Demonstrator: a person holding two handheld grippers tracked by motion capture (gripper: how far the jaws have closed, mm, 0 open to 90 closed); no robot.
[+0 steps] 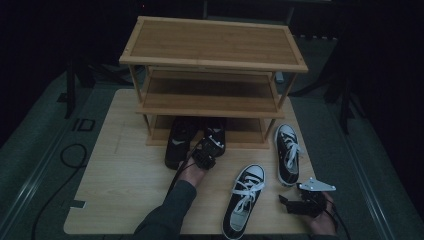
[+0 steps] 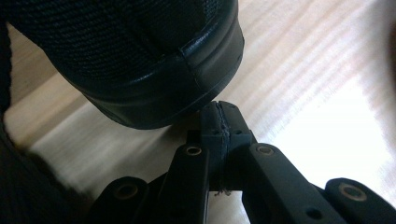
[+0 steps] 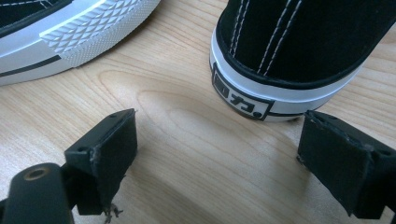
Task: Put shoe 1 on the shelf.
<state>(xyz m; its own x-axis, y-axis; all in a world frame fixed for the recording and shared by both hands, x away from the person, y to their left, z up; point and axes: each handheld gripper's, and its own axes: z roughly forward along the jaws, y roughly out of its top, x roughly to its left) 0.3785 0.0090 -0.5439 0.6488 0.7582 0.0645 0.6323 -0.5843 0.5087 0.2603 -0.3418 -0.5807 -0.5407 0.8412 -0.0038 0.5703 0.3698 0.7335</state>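
Two all-black canvas shoes [image 1: 181, 140] sit ahead; left tool [image 2: 219, 122] pinched together, empty, may shove one askew. Right tool [image 3: 217, 154] gapes behind the black-and-white sneaker's heel [image 3: 280, 70].

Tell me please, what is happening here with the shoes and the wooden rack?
A person is putting shoes onto a three-shelf wooden rack. The left tongs, jaws shut, touch the heel of an all-black shoe whose front already lies on the bottom shelf beside its partner. The right tongs wait open behind a black-and-white sneaker; another sneaker lies nearby.
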